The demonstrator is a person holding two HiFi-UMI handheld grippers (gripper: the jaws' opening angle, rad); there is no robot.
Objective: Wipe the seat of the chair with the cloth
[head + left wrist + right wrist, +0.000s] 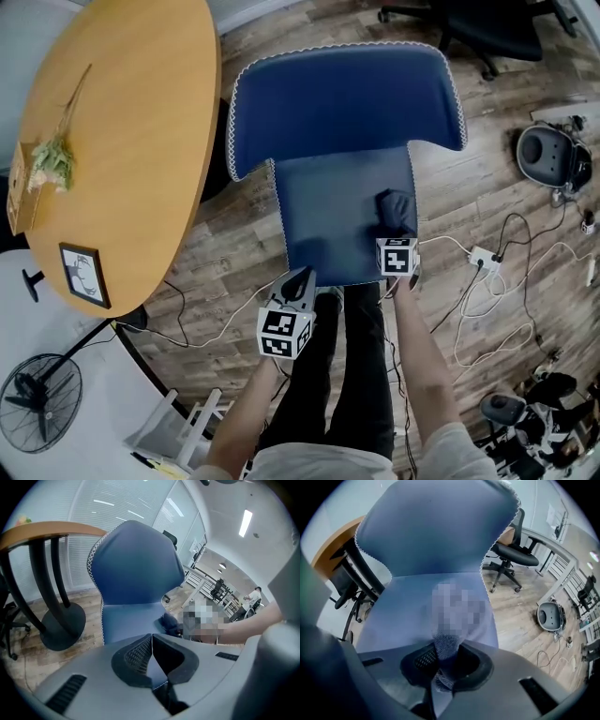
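The right gripper (pixel 443 662) has its jaws clamped on the dark cloth (pixel 396 208), which lies bunched on the right side of the blue chair's seat (pixel 328 216), toward the front edge. A mosaic patch covers much of the cloth in the right gripper view, so its weave appears knitted at best. The left gripper (pixel 151 643) hangs just off the seat's front-left corner, jaws pressed together with nothing between them, beside the round wooden table (pixel 131 141).
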